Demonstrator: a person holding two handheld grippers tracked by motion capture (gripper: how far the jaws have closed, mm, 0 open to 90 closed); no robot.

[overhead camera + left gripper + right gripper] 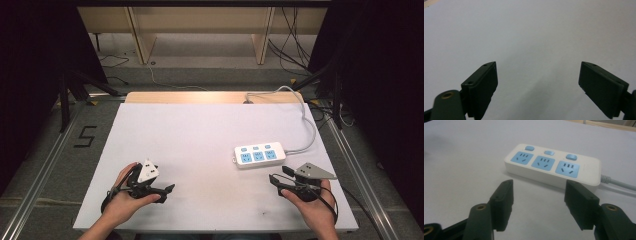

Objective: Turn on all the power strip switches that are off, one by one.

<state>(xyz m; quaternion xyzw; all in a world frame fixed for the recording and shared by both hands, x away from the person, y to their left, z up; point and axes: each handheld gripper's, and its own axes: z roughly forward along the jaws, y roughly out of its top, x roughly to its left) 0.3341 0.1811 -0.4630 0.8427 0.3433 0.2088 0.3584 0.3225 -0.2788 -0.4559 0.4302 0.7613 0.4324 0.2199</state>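
As we counted them from the high view, the scene held one power strip [259, 155], two grippers and one table [200, 130]. We saw the power strip lying flat on the right half of the table, just ahead of the right gripper [273, 179] and well apart from the left gripper [169, 190]. Its long axis ran roughly left to right across the table, tilted slightly, and its grey cable [306, 120] left the right end, curved away toward the far edge and dropped behind it. On its upper face we counted three blue sockets in a row and, along the far side, three blue buttons, one per socket.

We noted the strip's shape as a low rounded-corner block of smooth white plastic. We found the table covered by a matte, pale, featureless sheet, with a strip of bare wood showing at the far edge.

Each gripper was held in one hand near the table's near edge. In the left gripper view, the left gripper [537, 82] had its flat black rectangular pads set wide apart, with nothing but table surface between them. In the right gripper view, the right gripper [537, 202] likewise stood spread wide, empty, aimed at the near long side of the power strip [554, 166] without touching it.
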